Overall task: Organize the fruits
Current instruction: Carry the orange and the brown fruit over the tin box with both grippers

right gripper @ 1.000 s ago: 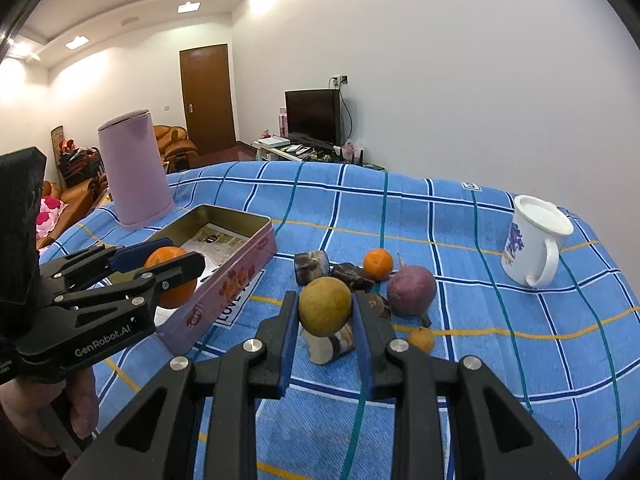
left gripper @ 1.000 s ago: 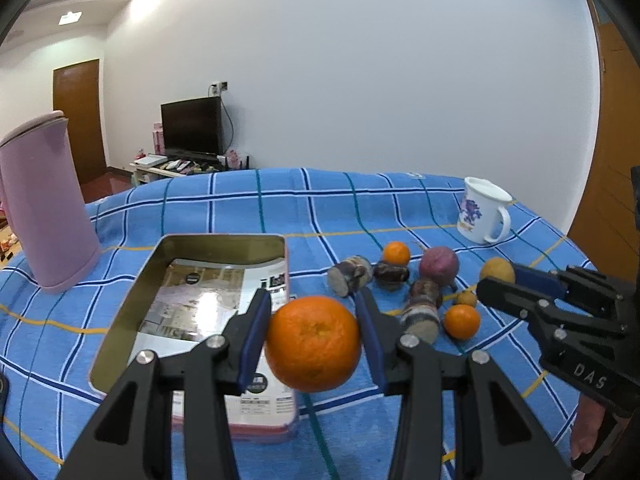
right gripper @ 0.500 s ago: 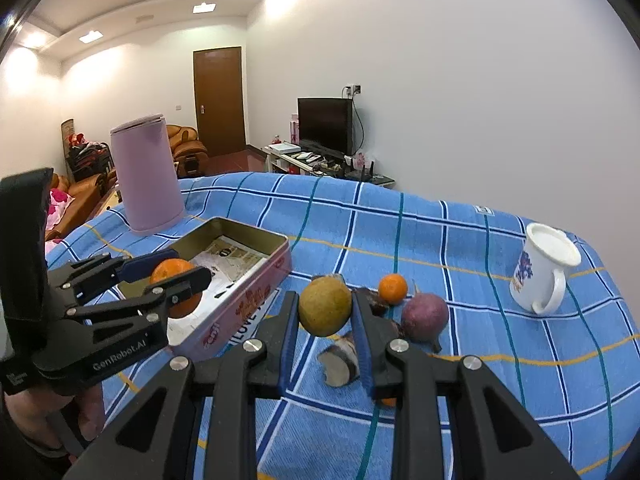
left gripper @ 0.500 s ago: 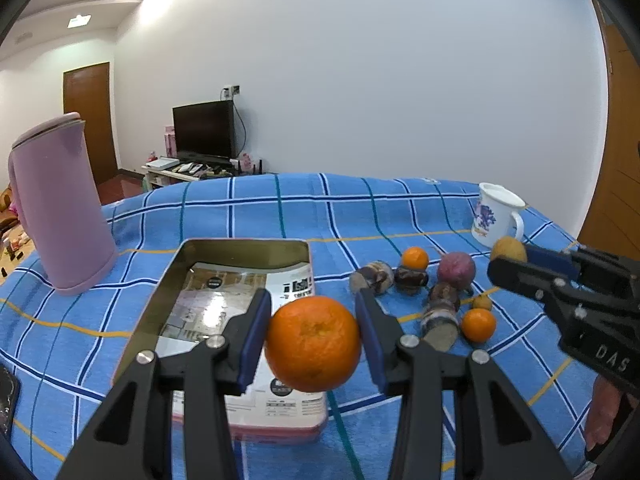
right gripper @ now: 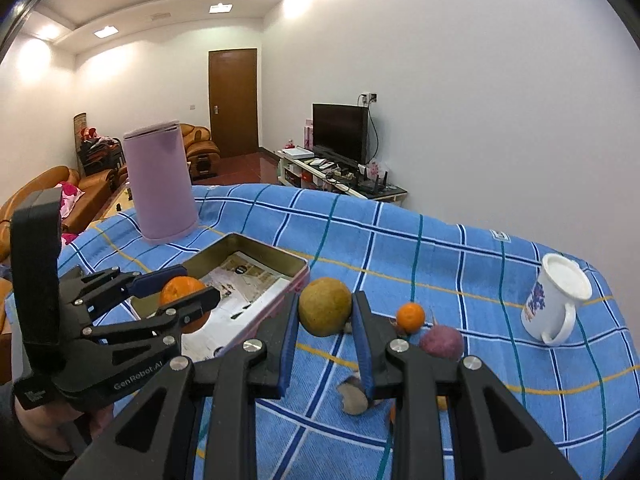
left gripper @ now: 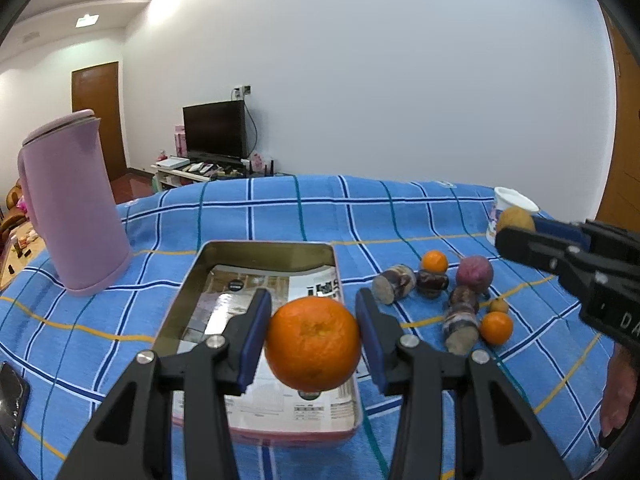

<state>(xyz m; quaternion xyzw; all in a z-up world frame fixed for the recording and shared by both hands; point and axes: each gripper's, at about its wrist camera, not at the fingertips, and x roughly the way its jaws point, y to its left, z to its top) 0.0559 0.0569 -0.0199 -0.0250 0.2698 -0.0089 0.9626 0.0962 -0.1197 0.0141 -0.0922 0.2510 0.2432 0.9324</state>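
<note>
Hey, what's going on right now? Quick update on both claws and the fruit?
Left gripper shut on orange, above the tin. Right gripper shut on yellow-brown fruit, beside the tin. Nothing blocking.

A right gripper clamps a yellow-brown fruit above a blue checked cloth. To its left, the left gripper holds an orange over an open tin. A white mug stands at the right.
</note>
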